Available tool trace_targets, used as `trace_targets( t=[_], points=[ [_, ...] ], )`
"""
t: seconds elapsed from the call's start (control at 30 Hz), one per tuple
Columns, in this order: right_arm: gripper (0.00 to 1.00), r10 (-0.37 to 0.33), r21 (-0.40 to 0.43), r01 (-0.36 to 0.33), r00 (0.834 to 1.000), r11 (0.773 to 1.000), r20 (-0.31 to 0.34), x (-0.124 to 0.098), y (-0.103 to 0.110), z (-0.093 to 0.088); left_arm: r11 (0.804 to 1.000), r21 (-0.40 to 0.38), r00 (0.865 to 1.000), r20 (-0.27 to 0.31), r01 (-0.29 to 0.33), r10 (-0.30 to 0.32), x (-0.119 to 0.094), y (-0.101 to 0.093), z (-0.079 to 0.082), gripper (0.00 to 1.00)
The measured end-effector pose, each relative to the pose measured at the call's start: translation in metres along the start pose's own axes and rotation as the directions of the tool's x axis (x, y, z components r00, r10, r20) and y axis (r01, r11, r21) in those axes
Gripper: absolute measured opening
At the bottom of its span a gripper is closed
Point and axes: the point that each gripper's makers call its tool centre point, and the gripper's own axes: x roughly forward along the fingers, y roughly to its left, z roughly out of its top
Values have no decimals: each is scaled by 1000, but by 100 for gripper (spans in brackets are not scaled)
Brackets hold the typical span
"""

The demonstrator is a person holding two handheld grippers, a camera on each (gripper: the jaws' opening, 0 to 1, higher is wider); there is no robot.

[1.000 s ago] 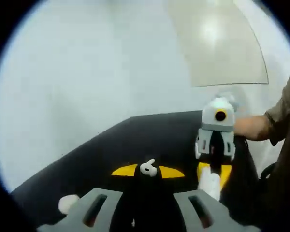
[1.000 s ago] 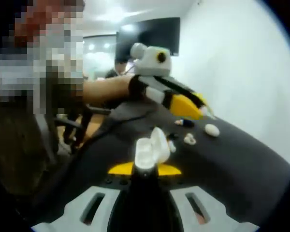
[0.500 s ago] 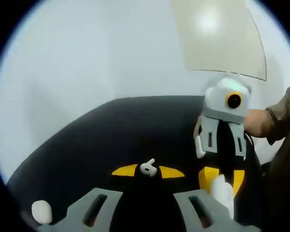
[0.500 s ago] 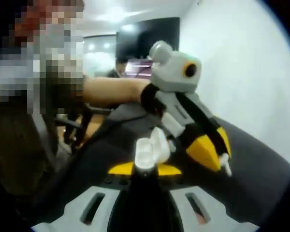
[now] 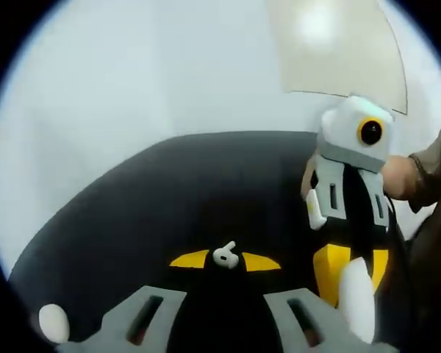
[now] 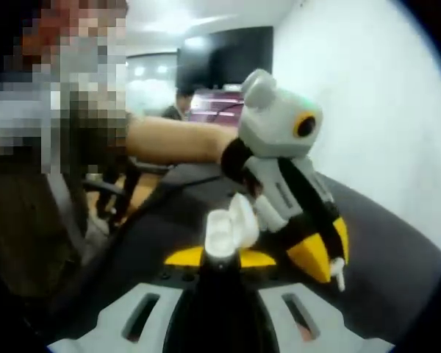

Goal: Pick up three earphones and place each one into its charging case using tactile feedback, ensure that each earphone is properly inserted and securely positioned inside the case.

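Note:
In the left gripper view my left gripper [image 5: 225, 259] is shut on a small white earphone [image 5: 226, 254], its stem poking up between the yellow tips. The right gripper [image 5: 350, 290] hangs to its right, carrying a white charging case [image 5: 357, 298]. In the right gripper view my right gripper [image 6: 220, 257] is shut on that open charging case [image 6: 228, 226], lid flipped back. The left gripper [image 6: 325, 259] comes in from the right, close beside the case, with the earphone's stem [image 6: 339, 279] showing at its tips.
A black tabletop [image 5: 176, 198] lies under both grippers, with a white oval case [image 5: 53, 322] near its left edge. A white wall [image 5: 132, 81] stands behind. A person's forearm [image 6: 176, 140] reaches across, and a dark screen [image 6: 224, 55] hangs in the room behind.
The two grippers have drawn closer together: the left gripper with its earphone now sits right beside the open case. The left gripper view has shifted, the oval case sliding toward the lower left.

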Motion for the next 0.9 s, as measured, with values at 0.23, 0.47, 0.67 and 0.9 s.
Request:
trace_targets(
  t=[0.23, 0.47, 0.67, 0.9],
  points=[
    [17, 0, -4, 0, 1000, 1000, 0, 0, 0, 0, 1000, -28, 1000, -3, 4, -5, 0, 1, -2, 14],
    [17, 1, -4, -1, 1000, 1000, 1, 0, 0, 0, 999, -39, 999, 24, -21, 22, -21, 7, 4, 14],
    [17, 1, -4, 0, 1000, 1000, 1, 0, 1, 0, 996, -74, 998, 38, -55, 58, -64, 11, 4, 11],
    [17, 1, -1, -1, 1000, 1000, 1, 0, 1, 0, 989, -136, 998, -14, -63, 61, -113, 1, -33, 14]
  ],
)
